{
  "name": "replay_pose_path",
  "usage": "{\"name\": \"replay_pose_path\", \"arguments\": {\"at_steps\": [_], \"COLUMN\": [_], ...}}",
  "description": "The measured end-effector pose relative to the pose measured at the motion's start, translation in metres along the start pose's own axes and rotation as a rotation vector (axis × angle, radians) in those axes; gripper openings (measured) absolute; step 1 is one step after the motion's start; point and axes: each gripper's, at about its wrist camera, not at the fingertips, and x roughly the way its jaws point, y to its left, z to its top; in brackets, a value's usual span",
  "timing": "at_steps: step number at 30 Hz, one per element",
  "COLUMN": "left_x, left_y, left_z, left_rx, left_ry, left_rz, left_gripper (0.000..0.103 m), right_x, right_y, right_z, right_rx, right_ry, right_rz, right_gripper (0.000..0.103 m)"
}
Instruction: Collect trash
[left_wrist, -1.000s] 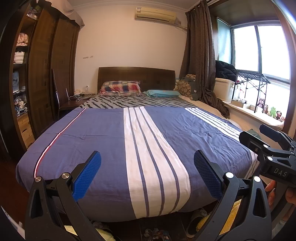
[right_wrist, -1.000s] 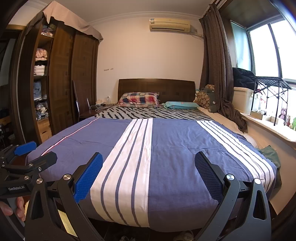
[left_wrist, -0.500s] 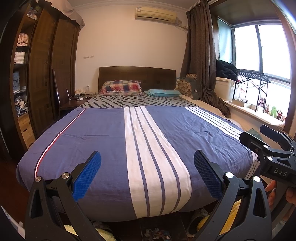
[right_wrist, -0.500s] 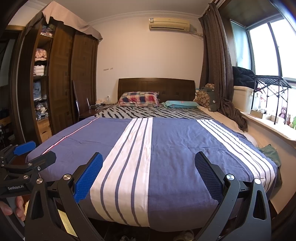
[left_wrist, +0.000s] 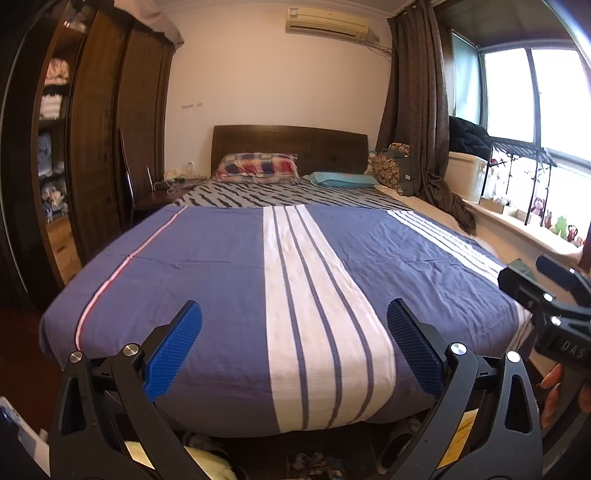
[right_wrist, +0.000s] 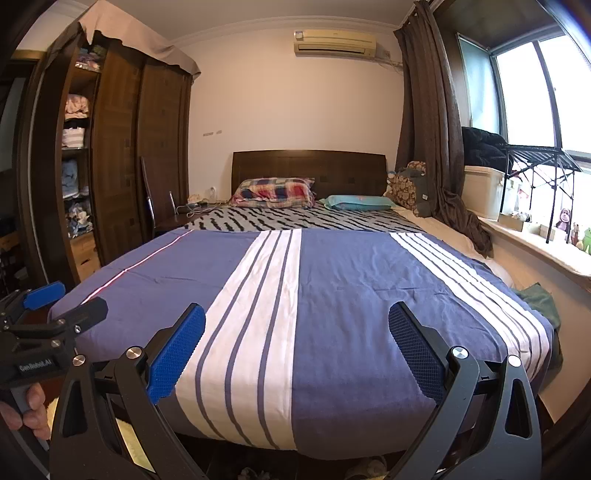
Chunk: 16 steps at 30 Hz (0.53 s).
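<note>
My left gripper (left_wrist: 294, 314) is open and empty, held at the foot of a bed with a blue and white striped cover (left_wrist: 221, 273). My right gripper (right_wrist: 297, 317) is open and empty too, beside it at the same foot end. The right gripper also shows at the right edge of the left wrist view (left_wrist: 546, 299), and the left gripper at the left edge of the right wrist view (right_wrist: 55, 306). I see no piece of trash on the bed cover. Small cluttered items lie on the floor under the bed's foot (left_wrist: 317, 463); what they are is unclear.
A dark wooden wardrobe (left_wrist: 92, 140) stands left with a chair (left_wrist: 127, 192) and a bedside table. Two pillows (left_wrist: 258, 168) lie at the headboard. A window sill (right_wrist: 535, 243) with toys, a white bin and a rack runs along the right. A green cloth (right_wrist: 539, 299) lies by the bed's right corner.
Both grippers have drifted slightly; the view of the bed has barely shifted. Both stay open and empty.
</note>
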Motion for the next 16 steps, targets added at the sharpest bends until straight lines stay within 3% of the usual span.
{"name": "replay_pose_path", "arguments": {"at_steps": [3,16], "left_x": [0.0015,0.0017], "left_y": [-0.0008,-0.0007], "left_z": [-0.0003,0.0025], "left_rx": [0.017,0.004], "left_ry": [-0.005,0.016], "left_rz": [0.036,-0.002], "left_gripper": [0.095,0.095], "right_x": [0.002,0.0019], "right_y": [-0.001,-0.0024], "right_z": [-0.0008,-0.0015], "right_rx": [0.0,0.0], "right_ry": [0.005,0.001], "right_rz": [-0.001,-0.002], "right_gripper": [0.1,0.1]}}
